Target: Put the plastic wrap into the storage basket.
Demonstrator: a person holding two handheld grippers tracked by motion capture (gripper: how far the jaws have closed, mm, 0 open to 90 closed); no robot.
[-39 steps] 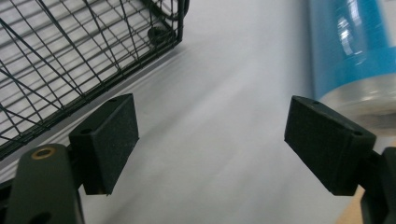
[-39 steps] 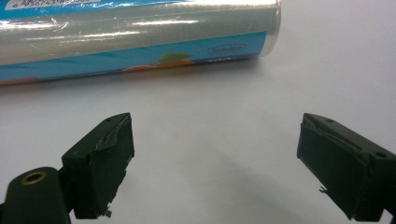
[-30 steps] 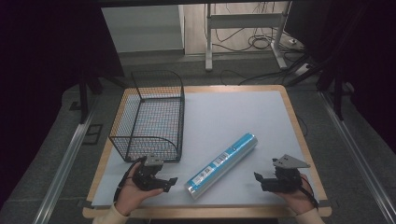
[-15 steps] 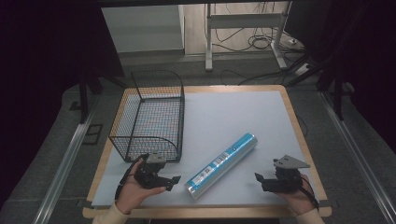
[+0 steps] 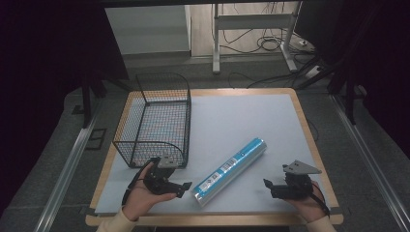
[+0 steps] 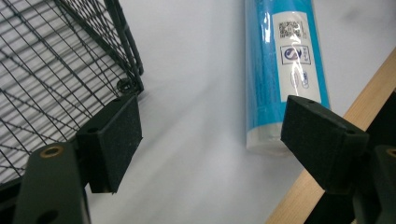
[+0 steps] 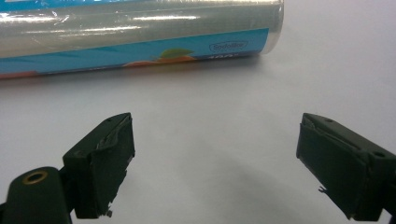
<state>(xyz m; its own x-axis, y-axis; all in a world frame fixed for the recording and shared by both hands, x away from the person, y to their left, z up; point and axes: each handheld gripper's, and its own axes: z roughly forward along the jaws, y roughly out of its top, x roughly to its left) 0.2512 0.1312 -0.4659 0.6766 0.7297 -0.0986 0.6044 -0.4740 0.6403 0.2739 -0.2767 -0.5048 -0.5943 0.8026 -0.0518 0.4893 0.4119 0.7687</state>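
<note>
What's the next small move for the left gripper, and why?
Probably ease the left gripper toward the near end of the blue roll: its jaws stand open with nothing between them, and the roll lies on the mat just ahead, beside the wire basket.

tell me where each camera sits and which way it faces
High view: above the person's side, looking forward and down at the table, wire basket, blue roll, both hands with left tongs and right tongs.
Left gripper view: on the left tongs, facing basket corner and roll end.
Right gripper view: on the right tongs, facing the roll's side.
Shared: the roll.
</note>
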